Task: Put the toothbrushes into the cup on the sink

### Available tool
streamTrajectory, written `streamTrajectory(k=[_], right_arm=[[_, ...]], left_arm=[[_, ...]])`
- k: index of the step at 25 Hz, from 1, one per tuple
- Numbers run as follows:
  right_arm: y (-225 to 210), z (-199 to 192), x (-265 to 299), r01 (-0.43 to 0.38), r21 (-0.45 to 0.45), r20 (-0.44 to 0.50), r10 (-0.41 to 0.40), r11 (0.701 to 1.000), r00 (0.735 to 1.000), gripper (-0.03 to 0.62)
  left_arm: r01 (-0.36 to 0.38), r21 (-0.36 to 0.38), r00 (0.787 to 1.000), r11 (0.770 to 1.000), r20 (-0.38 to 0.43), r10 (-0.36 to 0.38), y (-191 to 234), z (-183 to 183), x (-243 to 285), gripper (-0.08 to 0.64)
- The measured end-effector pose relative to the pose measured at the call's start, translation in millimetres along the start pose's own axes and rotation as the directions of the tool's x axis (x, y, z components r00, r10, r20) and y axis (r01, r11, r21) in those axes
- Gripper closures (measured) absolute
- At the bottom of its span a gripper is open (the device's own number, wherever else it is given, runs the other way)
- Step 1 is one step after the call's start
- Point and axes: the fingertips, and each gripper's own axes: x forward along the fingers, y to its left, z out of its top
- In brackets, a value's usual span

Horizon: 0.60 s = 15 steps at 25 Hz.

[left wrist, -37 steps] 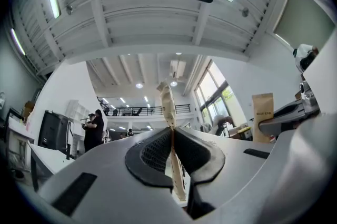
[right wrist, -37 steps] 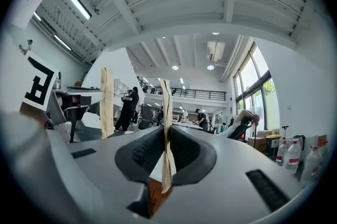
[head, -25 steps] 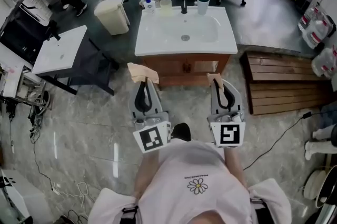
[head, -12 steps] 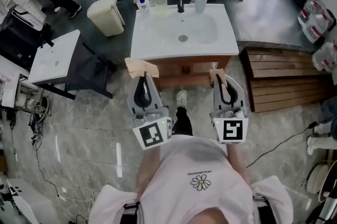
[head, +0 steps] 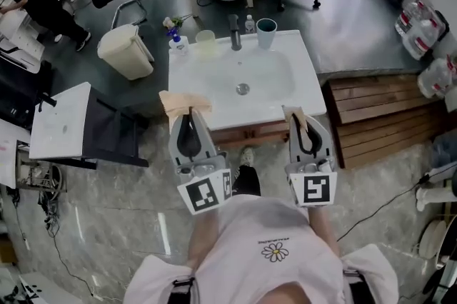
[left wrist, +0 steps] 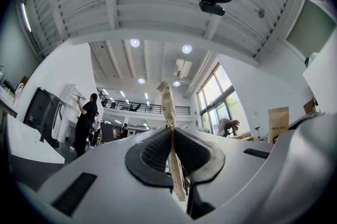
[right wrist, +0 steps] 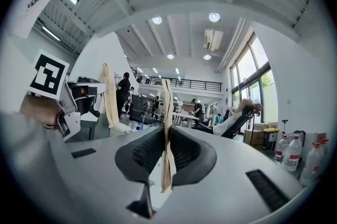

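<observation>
In the head view my left gripper (head: 187, 112) is shut on a flat tan wrapped toothbrush (head: 183, 100), which sticks out over the front left edge of the white sink (head: 308, 92). My right gripper (head: 297, 118) is shut on a second tan wrapped toothbrush (head: 292, 110) at the sink's front right edge. A teal cup (head: 266, 33) stands at the back of the sink, right of the faucet (head: 234, 31). The left gripper view shows its packet (left wrist: 167, 104) pinched upright between the pads. The right gripper view shows the same for its packet (right wrist: 167, 107).
A pale cup (head: 206, 41) and a soap bottle (head: 177, 44) stand left of the faucet. A beige bin (head: 126, 51) and a white table (head: 61, 120) lie to the left, a wooden platform (head: 382, 113) to the right. People and chairs are behind the sink.
The person has stepped toward the sink. It has come nearer, and both grippers' tips now reach its front edge. Both stay shut on their packets.
</observation>
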Motion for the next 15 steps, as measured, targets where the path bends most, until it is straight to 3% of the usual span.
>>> streamTrajectory(k=[10, 15], right_arm=[[-34, 6, 170, 0.056, -0.033, -0.019, -0.056, 0.998, 0.998, 0.566], [-50, -4, 211, 0.08, -0.056, -0.051, -0.083, 0.995, 0.995, 0.566]], left_arm=[[0.001, 0.033, 1.0, 0.999, 0.025, -0.002, 56, -32, 177, 0.529], [0.008, 0.07, 0.999, 0.997, 0.052, -0.011, 73, -43, 218, 0.529]])
